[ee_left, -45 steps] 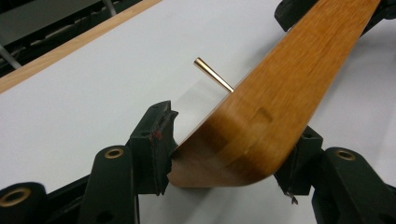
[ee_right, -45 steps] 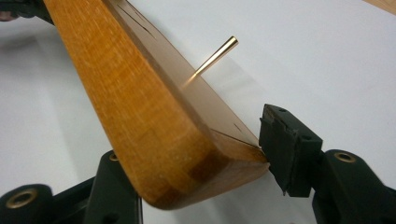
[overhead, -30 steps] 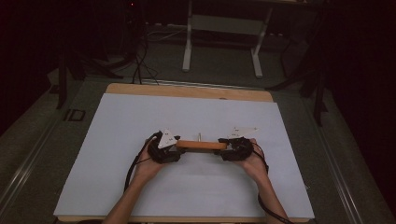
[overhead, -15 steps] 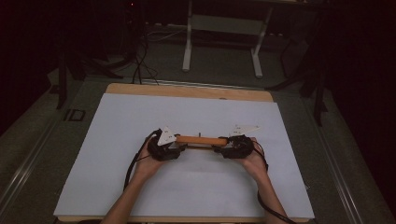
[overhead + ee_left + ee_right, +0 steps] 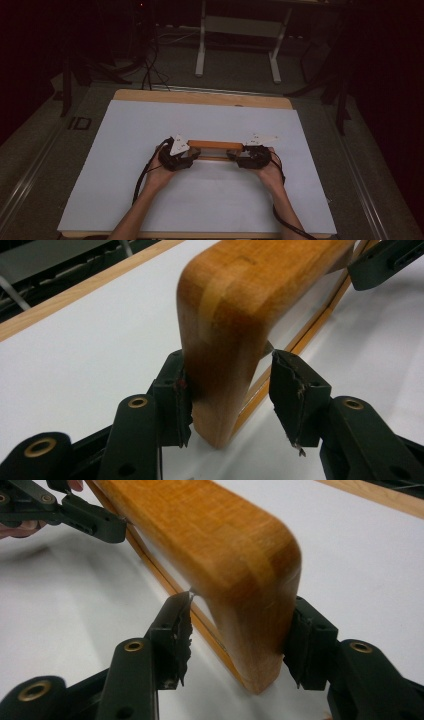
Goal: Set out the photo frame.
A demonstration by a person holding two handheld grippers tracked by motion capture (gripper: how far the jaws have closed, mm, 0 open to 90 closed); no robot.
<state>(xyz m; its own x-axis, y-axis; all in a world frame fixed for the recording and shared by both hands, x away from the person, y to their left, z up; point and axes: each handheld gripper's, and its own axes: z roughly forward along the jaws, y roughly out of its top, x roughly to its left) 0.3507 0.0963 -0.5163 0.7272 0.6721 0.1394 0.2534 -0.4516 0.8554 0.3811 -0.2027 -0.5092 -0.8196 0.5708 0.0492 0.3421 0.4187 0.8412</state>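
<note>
Between the earlier high views and this one almost nothing has shifted: both hands sit where they were and the wooden bridge-shaped block [image 5: 216, 145] lies at the same spot on the white sheet [image 5: 125, 150], while the left gripper [image 5: 191, 156] has just been closing its jaws around the block's left leg.

In the left gripper view one pad [image 5: 181, 390] is against the leg of the wooden bridge-shaped block [image 5: 235, 325], but the other pad [image 5: 290, 390] stands apart from it with a gap of white sheet [image 5: 90, 350] between, so the leg is between the jaws and not yet pinched.

Moving right, the block's long axis runs across the table from one gripper to the other, its flat top raised and a leg at each end resting on the sheet, near the middle of the table [image 5: 200, 97]. Each hand is at its own end, so neither is nearer than the other.

At the right end, the right gripper [image 5: 234, 156] straddles the other leg. In the right gripper view one pad [image 5: 302, 635] touches the wooden bridge-shaped block [image 5: 225, 555], and the other pad [image 5: 177, 630] stands clear of it, so this grip is not made either.

I judge the coming lift to turn on both jaw pairs pinching across the legs, square to that long axis.
</note>
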